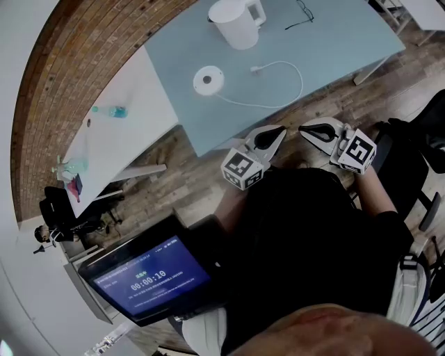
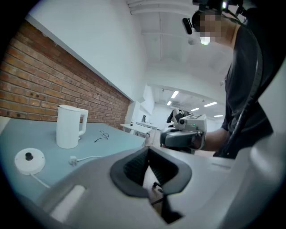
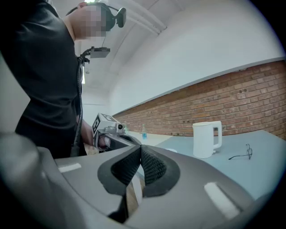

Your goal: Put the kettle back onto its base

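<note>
Left gripper [image 1: 277, 133], right gripper [image 1: 309, 129]: jaws pressed together, empty, just short of table [image 1: 334, 55]. Kettle [image 1: 235, 24] stands far side, beyond base [image 1: 208, 80]. Open jaws before reaching handle [image 1: 256, 11]; lift upright, centre over base.

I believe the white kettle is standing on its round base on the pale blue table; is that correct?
Not quite. The kettle stands on the pale blue table, but off its base: the round base lies bare beside it. The head view shows the gap between them.
</note>
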Action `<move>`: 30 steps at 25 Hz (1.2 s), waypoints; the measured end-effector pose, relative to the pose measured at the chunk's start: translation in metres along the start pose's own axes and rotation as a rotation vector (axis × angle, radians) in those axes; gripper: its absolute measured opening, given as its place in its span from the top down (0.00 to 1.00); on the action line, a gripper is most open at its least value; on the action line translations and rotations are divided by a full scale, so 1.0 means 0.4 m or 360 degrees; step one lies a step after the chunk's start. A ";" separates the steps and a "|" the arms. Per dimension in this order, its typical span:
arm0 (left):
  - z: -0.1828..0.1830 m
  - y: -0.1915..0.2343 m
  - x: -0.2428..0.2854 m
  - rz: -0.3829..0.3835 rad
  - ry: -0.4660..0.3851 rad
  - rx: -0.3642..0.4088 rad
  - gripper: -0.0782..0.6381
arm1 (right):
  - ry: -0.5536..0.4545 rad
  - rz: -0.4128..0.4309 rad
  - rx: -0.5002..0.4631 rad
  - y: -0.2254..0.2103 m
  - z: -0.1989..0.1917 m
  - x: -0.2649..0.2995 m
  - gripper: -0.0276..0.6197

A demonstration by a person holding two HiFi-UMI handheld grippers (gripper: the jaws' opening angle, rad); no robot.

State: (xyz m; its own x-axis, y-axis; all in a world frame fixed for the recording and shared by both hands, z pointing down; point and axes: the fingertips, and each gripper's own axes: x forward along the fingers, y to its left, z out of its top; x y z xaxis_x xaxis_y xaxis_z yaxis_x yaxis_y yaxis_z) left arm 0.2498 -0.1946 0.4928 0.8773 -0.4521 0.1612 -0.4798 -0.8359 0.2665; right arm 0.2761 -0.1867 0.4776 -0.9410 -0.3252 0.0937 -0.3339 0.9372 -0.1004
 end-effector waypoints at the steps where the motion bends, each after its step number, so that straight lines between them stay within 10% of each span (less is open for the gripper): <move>1: 0.004 0.004 0.002 0.0006 -0.0006 -0.0001 0.89 | 0.0002 0.0018 0.0016 -0.003 -0.004 0.004 0.95; 30: 0.135 0.484 -0.036 -0.0015 -0.0138 -0.0012 0.89 | -0.0051 -0.0094 0.0108 -0.359 0.065 0.399 0.95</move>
State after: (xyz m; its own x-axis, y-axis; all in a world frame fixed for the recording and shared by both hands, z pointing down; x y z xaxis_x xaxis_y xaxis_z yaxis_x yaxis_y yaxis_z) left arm 0.1450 -0.3670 0.4907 0.8794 -0.4700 0.0760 -0.4716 -0.8379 0.2750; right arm 0.1725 -0.3765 0.4811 -0.9206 -0.3843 0.0698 -0.3906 0.9061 -0.1629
